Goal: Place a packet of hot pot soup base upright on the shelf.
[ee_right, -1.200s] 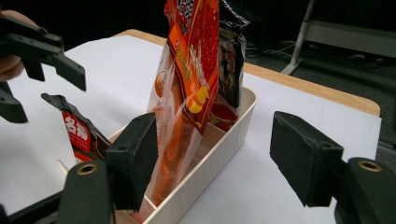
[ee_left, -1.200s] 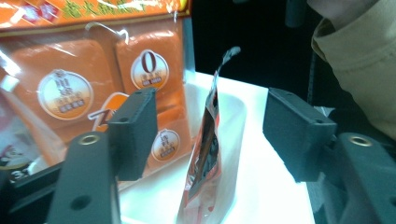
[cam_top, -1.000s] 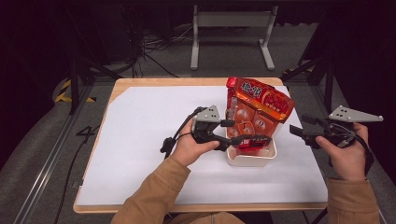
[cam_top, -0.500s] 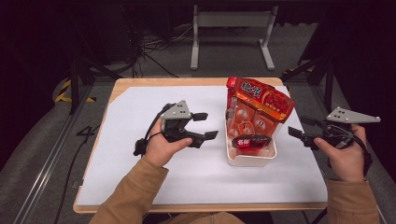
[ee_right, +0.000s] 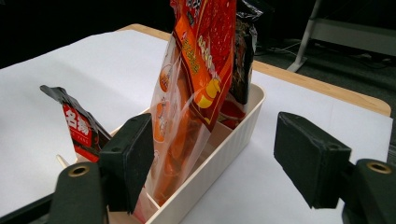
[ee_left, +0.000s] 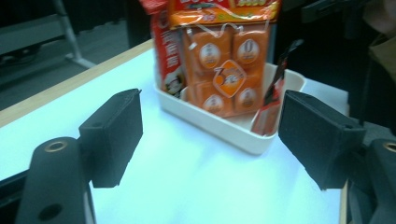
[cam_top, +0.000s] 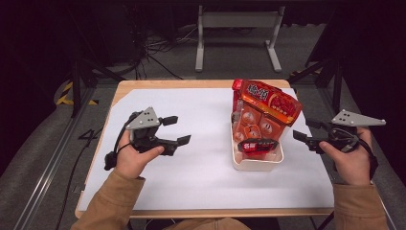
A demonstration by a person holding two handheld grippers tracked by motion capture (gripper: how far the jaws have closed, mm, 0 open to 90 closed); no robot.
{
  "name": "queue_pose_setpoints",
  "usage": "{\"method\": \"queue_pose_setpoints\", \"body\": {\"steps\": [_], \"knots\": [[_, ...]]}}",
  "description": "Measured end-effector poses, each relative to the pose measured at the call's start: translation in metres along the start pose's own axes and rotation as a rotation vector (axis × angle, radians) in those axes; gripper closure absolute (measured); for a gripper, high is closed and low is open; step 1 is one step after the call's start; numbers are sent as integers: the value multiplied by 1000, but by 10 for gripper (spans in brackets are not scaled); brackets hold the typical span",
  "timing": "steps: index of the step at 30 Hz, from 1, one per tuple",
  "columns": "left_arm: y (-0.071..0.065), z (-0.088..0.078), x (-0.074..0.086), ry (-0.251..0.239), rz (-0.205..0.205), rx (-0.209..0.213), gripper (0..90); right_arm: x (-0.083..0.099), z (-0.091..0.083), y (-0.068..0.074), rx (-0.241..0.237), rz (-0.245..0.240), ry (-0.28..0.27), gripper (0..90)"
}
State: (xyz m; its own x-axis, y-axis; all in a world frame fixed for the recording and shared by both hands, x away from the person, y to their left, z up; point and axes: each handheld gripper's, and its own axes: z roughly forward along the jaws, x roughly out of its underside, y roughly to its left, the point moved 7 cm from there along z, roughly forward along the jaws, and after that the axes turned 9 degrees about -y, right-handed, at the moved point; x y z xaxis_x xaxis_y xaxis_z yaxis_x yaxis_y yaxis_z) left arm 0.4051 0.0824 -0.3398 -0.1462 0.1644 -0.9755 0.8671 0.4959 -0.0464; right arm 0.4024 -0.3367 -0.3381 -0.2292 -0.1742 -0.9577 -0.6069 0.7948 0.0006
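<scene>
The left gripper (cam_top: 176, 130), jaws just spreading and empty, now sits farther left of the snack bin (cam_top: 257, 162); right gripper (cam_top: 303, 130) stays spread.

Both forearms wear tan sleeves (cam_top: 107, 201). The left gripper (cam_top: 176, 130) and the right gripper (cam_top: 301, 129) are matte black, each topped by a grey three-cornered plate dotted with small screws. Brass-ringed holes mark the jaw arms. A black cable (cam_top: 115, 153) trails from the left one.
</scene>
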Motion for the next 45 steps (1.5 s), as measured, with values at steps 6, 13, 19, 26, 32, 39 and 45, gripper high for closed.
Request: {"method": "queue_pose_setpoints", "body": {"steps": [6,13,19,26,32,39,45], "knots": [[12,-23,6,-15,-16,-45,210,2,1,1,-9,-15,-2,282],[29,-47,15,6,-31,-136,191,6,2,1,-17,-16,7,281],[47,-67,26,-20,-67,-185,181,9,2,-2,-18,-14,5,281],[63,-82,40,-13,-39,-243,164,13,4,-4,-35,-28,-8,278],[79,-87,58,-31,-87,-263,154,20,11,-5,-43,-24,-8,279],[92,-90,73,-45,-118,-272,133,25,16,-7,-50,-31,-14,266],[96,-94,77,-54,-127,-282,126,29,15,-12,-37,-22,-9,266]]}}
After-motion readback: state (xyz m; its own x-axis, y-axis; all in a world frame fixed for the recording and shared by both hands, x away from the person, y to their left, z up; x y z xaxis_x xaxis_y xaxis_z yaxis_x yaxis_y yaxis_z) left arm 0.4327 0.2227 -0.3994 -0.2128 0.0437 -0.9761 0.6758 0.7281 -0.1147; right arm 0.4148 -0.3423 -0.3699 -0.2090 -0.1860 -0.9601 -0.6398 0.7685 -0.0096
